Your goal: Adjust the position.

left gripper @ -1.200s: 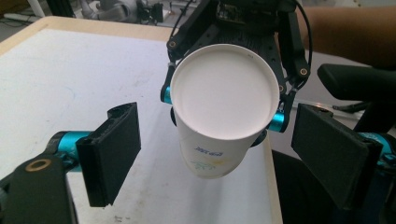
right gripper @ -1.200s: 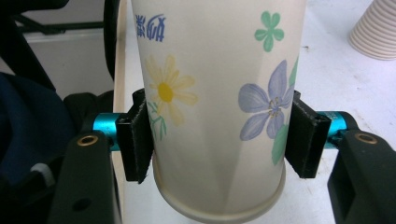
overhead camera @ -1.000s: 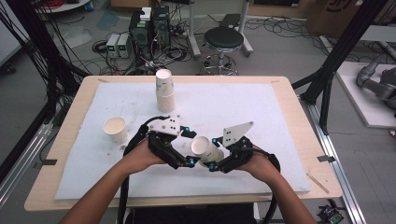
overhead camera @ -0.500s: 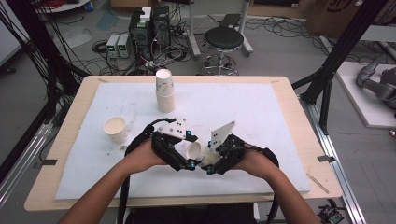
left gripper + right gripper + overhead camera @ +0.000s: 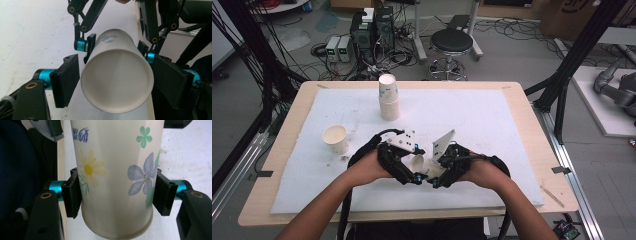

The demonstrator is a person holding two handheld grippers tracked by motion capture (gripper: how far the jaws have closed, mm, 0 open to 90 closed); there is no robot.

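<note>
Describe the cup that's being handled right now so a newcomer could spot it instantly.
On the white mat, look to its near edge where two hands meet. The flowered paper cup lies sideways there, between the left gripper and the right gripper. Unlike the cup stack and lone cup, it's off the table.

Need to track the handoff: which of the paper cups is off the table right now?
The flowered cup between the two grippers, clamped on its side by the right gripper. The single cup at left and the stack farther back both stand on the table.
</note>
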